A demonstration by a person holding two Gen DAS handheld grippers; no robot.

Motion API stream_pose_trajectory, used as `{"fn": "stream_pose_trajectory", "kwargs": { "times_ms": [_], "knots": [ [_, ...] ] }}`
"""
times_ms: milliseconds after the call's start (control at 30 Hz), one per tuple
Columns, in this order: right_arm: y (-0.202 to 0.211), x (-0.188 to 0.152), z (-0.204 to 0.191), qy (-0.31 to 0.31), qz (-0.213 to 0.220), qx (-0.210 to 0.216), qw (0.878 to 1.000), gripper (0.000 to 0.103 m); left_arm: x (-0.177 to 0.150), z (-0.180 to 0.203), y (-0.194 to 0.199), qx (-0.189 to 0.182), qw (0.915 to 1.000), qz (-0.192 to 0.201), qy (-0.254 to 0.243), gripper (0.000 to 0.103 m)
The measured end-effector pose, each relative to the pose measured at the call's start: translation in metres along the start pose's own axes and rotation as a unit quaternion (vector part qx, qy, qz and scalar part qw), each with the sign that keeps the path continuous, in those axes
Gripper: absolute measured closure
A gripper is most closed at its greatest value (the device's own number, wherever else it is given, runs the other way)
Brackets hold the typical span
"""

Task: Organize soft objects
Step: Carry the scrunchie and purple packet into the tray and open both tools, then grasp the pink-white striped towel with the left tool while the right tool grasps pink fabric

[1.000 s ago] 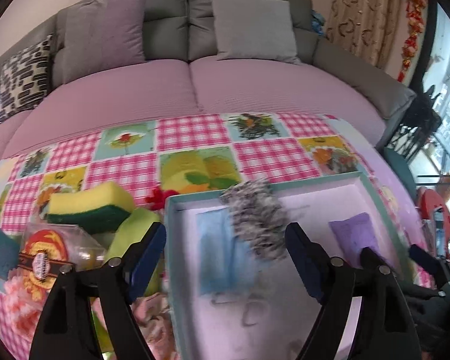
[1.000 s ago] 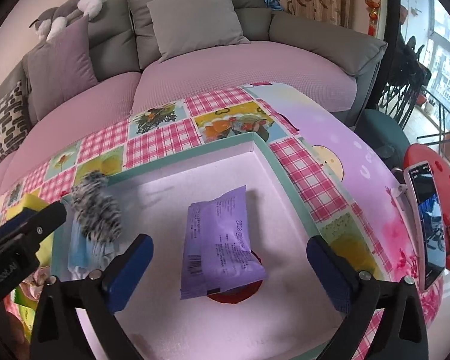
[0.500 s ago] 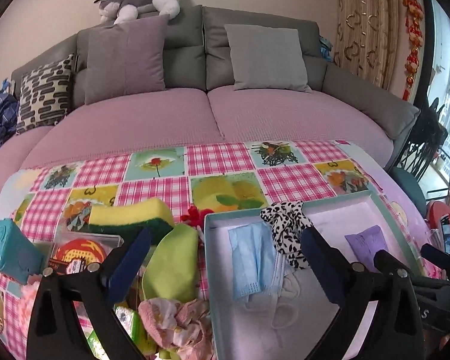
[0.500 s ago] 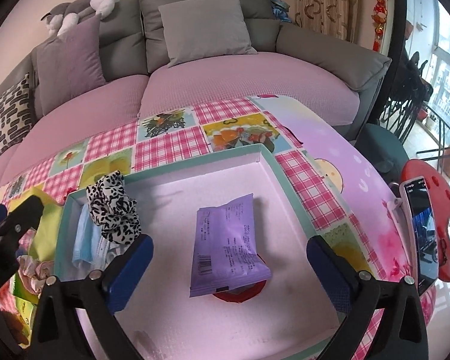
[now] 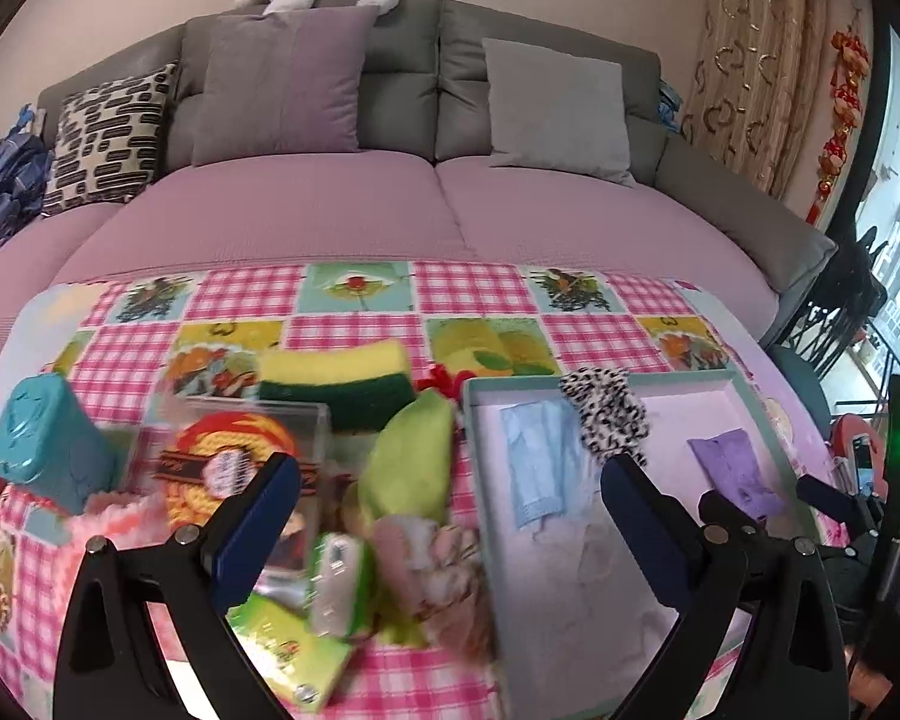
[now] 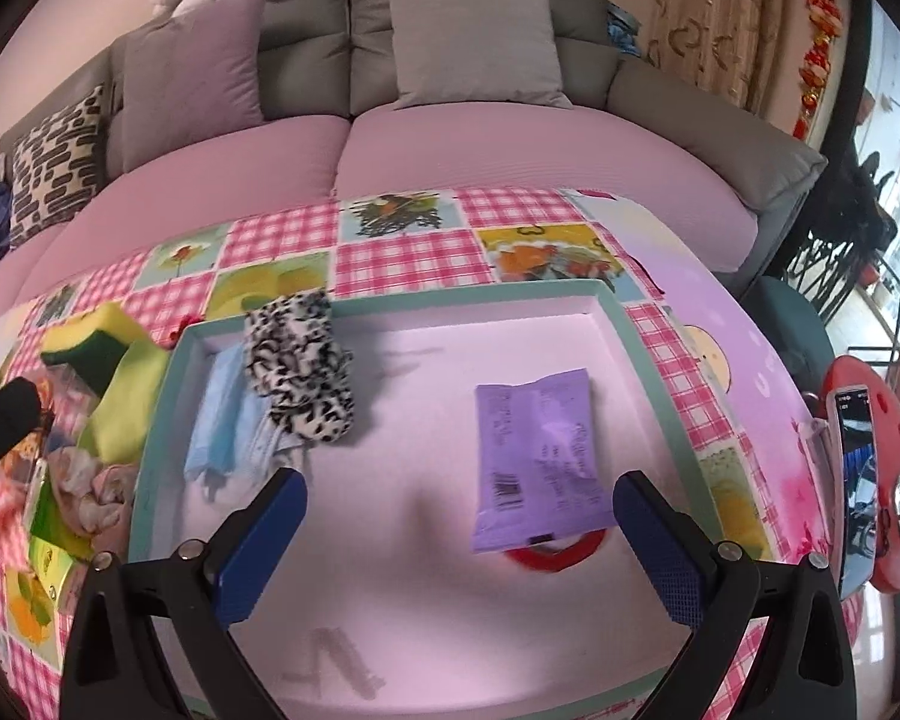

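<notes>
Pink gingham cloth with fruit and flower squares covers the table (image 5: 354, 294), and behind it runs a mauve-seated sofa (image 5: 390, 198) with grey cushions and a plush toy lying on its back.

Left gripper (image 5: 450, 510) is held above the near edge of the table, pointing toward the sofa, its blue-padded fingers (image 5: 258, 516) spread wide with nothing between them; it straddles the boundary between the loose pile and the tray (image 6: 648, 348). Right gripper (image 6: 459, 534) is held over the tray's near half, jaws likewise released and empty.

Inside the teal-rimmed, pale-floored tray, the black-and-white spotted scrunchie (image 6: 300, 372) sits bunched at the far left, partly draped over the rim and overlapping a pale blue face mask (image 6: 222, 420) that lies flat beside the left wall. Well apart to the right lies a flat purple packet (image 6: 537, 462), covering part of a red ring shape (image 6: 549, 555) on the tray floor.

Left of the tray, on the cloth, lies the heap: a yellow-and-green sponge (image 5: 336, 378), a lime-green soft piece (image 5: 408, 456), a crumpled pinkish cloth (image 5: 426, 558), a clear-lidded box with a red-and-yellow label (image 5: 234, 456), a teal container (image 5: 42, 444) and green packets (image 5: 288, 648). This near part of the left view is blurred.
</notes>
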State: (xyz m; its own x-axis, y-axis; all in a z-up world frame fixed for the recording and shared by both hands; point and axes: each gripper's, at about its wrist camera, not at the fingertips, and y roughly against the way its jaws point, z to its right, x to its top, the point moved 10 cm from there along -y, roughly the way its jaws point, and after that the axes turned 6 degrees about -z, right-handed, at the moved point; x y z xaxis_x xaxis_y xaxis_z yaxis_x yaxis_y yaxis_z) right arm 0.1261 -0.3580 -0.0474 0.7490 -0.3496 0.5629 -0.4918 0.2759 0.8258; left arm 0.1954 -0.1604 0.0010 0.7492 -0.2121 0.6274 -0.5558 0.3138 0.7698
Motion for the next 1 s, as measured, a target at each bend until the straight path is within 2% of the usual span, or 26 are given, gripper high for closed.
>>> {"fn": "stream_pose_trajectory", "kwargs": {
  "times_ms": [100,200,300,467,633,833,1000],
  "knots": [
    [0.005,-0.002,-0.01,0.006,0.003,0.003,1.0,0.0,-0.004,-0.01,0.01,0.003,1.0,-0.001,0.006,0.003],
    [0.012,-0.008,-0.03,0.015,0.001,0.038,0.999,0.0,-0.009,-0.02,0.019,0.001,0.9999,0.001,0.012,0.003],
    [0.02,-0.015,-0.048,0.028,0.003,0.055,0.998,0.0,-0.015,-0.034,0.024,0.009,0.9998,-0.004,0.019,0.003],
    [0.03,-0.028,-0.077,0.061,0.004,0.076,0.995,0.0,-0.02,-0.067,0.04,0.029,0.9985,0.007,0.046,0.003],
    [0.037,-0.027,-0.095,0.069,0.01,0.089,0.994,0.0,-0.019,-0.106,0.053,0.048,0.9954,0.019,0.081,0.003],
    [0.031,-0.024,-0.111,0.074,0.001,0.08,0.994,0.0,-0.03,-0.139,0.05,0.062,0.9927,0.002,0.104,0.003],
    [0.031,-0.029,-0.141,0.101,-0.006,0.103,0.989,0.0,-0.046,-0.162,0.04,0.072,0.9897,-0.021,0.122,0.003]
  ]
}}
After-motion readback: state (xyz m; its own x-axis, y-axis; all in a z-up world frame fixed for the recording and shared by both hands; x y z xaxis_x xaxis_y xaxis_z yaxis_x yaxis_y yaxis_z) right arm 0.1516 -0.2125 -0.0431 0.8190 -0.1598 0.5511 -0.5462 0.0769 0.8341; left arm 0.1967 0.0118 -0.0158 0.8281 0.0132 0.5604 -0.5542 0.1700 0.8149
